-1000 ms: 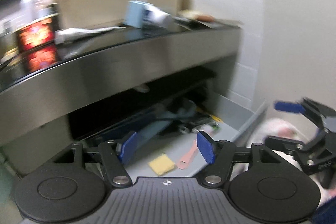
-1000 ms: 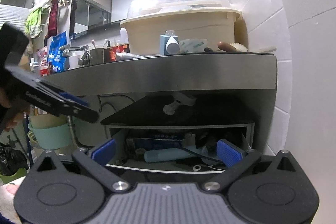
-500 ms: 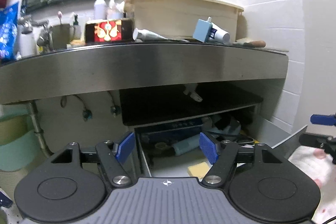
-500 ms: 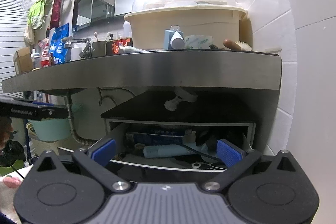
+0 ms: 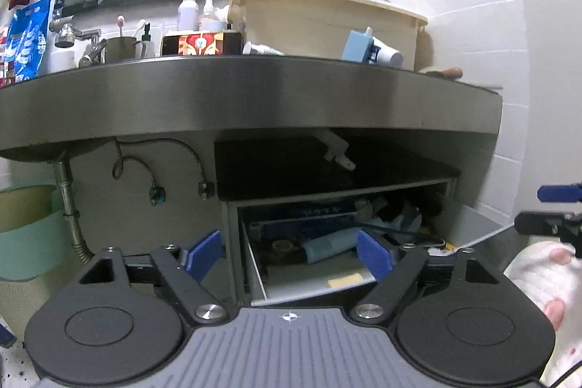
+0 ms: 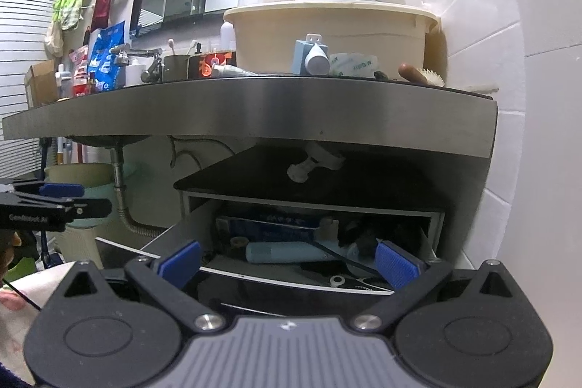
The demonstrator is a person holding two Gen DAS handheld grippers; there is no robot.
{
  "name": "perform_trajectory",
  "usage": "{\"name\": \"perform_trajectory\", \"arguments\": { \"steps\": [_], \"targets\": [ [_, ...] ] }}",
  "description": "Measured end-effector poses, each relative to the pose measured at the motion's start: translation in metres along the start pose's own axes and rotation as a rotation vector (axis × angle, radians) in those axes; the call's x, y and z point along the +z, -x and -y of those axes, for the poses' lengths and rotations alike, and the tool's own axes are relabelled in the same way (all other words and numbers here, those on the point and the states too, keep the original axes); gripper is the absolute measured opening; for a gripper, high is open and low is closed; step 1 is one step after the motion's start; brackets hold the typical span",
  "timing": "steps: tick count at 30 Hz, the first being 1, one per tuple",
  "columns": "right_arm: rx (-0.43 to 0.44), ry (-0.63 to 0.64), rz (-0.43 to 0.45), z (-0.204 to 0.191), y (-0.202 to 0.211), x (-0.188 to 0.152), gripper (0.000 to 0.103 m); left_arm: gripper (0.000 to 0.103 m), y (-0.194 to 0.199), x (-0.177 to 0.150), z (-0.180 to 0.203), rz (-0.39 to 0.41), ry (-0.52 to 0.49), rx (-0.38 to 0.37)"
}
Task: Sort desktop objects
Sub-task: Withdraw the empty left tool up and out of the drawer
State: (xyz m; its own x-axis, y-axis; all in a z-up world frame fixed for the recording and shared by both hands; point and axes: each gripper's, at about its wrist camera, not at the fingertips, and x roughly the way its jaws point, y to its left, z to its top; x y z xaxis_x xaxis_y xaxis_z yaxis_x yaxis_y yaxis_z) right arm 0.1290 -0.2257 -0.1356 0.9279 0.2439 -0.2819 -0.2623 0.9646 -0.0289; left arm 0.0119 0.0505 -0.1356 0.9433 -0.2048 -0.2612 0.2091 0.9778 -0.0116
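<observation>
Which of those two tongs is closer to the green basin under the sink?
Left. The left tongs, jaws opening on nothing, have the green basin close by on their left side; the right tongs sit farther right, with the left tongs between them and the basin.

Cluttered steel counter (image 5: 254,90), beige tub (image 5: 327,24)

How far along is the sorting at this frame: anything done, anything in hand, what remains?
Done: the drawer under the counter stands open, already holding a blue tube and a yellow sponge. In hand: nothing; the left tongs are opening and the right tongs are open, both empty. Left: the blue box, brush and other clutter sit on the counter.
</observation>
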Motion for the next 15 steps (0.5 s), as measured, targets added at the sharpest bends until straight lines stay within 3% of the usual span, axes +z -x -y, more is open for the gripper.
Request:
{"name": "perform_trajectory", "arguments": {
  "steps": [8, 15],
  "targets": [
    [-0.021, -0.015, -0.015, 0.0016, -0.0026, -0.0007, 0.103, 0.087, -0.0024, -0.0043, 0.0104, -0.017, -0.064, -0.026],
    [-0.035, 0.007, -0.036, 0.0003, -0.0077, -0.0005, 0.103, 0.088, -0.0032, -0.005, 0.0014, -0.023, -0.011, -0.023]
  ]
}}
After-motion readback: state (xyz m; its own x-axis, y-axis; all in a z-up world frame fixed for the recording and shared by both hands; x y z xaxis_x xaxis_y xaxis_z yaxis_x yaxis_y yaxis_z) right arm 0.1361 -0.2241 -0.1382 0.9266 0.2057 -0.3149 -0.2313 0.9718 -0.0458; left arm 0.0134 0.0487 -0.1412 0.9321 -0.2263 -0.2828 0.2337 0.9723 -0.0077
